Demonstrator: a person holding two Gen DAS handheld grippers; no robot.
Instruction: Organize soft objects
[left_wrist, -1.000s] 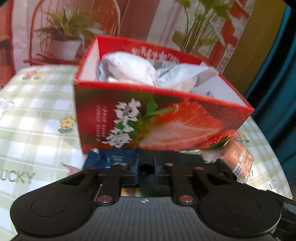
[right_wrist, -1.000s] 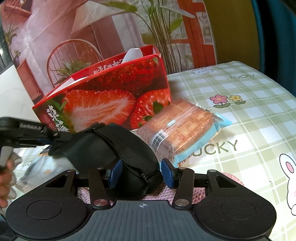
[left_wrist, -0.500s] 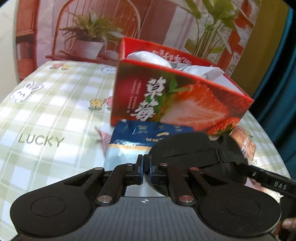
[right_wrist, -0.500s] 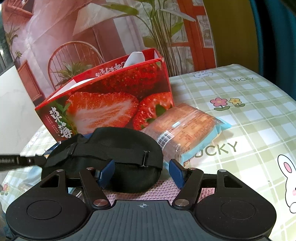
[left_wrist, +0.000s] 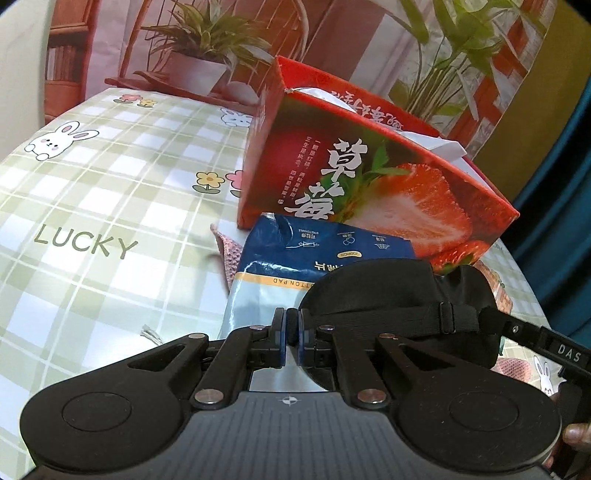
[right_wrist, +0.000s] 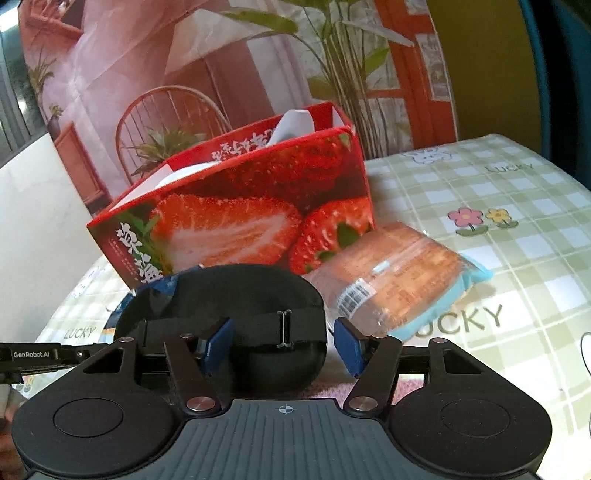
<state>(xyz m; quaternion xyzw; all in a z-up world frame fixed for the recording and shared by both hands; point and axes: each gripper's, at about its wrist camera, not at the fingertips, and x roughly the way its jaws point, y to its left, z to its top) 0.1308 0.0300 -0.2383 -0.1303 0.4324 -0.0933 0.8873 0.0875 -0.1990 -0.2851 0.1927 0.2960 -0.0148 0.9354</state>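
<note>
Two grippers meet on one black eye mask. My left gripper has its pads pinched together on the mask's strap end. My right gripper has its blue pads apart and closing, with the mask's strap and body between them; I cannot tell whether the left pad touches, and the right pad stands clear. I see the mask over a blue cotton-pad pack, just in front of the strawberry box. White stuff sticks out of the box. A wrapped cake lies beside the box on the checked cloth.
</note>
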